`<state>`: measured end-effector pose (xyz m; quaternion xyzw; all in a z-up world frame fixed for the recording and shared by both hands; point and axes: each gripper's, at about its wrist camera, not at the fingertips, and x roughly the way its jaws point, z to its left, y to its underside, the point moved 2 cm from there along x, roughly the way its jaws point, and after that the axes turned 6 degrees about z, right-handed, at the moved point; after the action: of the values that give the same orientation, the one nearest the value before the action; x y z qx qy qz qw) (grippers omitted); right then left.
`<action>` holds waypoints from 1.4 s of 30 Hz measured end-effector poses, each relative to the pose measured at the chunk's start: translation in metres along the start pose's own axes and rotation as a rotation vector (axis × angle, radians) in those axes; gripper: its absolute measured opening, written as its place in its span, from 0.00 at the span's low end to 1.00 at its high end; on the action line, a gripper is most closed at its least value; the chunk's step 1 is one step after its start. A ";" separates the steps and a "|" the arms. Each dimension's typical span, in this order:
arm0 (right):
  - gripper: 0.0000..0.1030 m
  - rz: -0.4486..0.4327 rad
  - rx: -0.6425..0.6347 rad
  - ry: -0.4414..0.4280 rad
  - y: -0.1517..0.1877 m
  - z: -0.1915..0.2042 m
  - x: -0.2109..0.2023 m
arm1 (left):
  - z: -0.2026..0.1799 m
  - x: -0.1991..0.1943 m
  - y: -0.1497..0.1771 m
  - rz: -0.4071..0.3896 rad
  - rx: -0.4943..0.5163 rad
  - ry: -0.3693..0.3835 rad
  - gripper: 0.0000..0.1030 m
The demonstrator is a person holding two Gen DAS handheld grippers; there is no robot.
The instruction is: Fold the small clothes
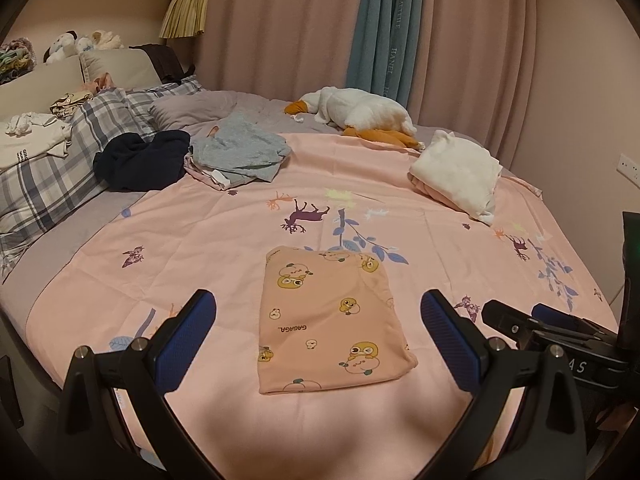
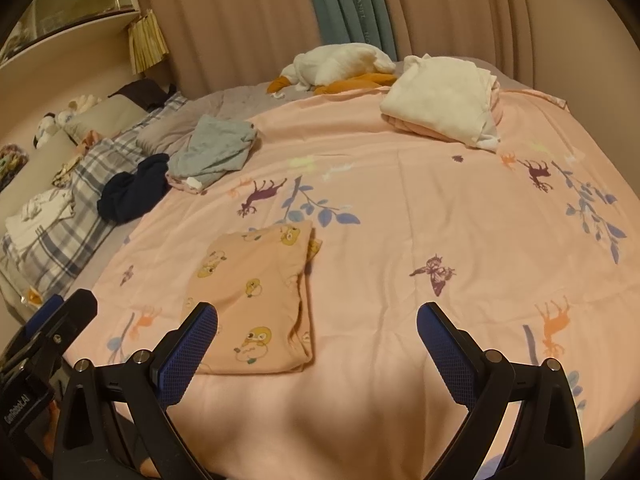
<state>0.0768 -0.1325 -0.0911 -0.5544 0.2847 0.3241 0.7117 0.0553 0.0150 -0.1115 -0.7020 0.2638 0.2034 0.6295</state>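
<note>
The duck-print garment (image 1: 332,320) lay folded flat on the pink bedspread (image 1: 440,208), just in front of both the left gripper (image 1: 318,320) and the right gripper (image 2: 317,330), which hovered wide and empty, probably because the fold was finished.

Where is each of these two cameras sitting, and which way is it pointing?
Left wrist view: sits on the left gripper, looking forward over the bed; its open blue fingers frame the folded peach garment, and the right gripper shows at the right edge.
Right wrist view: sits on the right gripper, facing the same way; the left gripper shows at the left edge.
Shared: the garment, the pink bedspread, the goose plush, and the white folded clothes.
</note>
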 end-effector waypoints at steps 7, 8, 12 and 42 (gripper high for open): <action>0.96 0.000 0.001 0.009 0.000 -0.001 0.001 | 0.003 -0.001 0.000 0.004 -0.009 -0.027 1.00; 0.96 0.002 0.000 0.012 0.000 -0.002 0.001 | 0.004 0.000 -0.001 0.006 -0.010 -0.025 1.00; 0.96 0.007 -0.006 0.024 0.001 0.000 0.002 | 0.003 0.002 -0.001 0.012 -0.006 -0.037 1.00; 0.96 0.011 -0.033 0.056 0.002 0.006 0.004 | 0.001 0.006 0.000 0.021 -0.007 -0.064 1.00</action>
<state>0.0783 -0.1259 -0.0939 -0.5735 0.3023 0.3170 0.6923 0.0596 0.0151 -0.1154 -0.6944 0.2502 0.2334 0.6330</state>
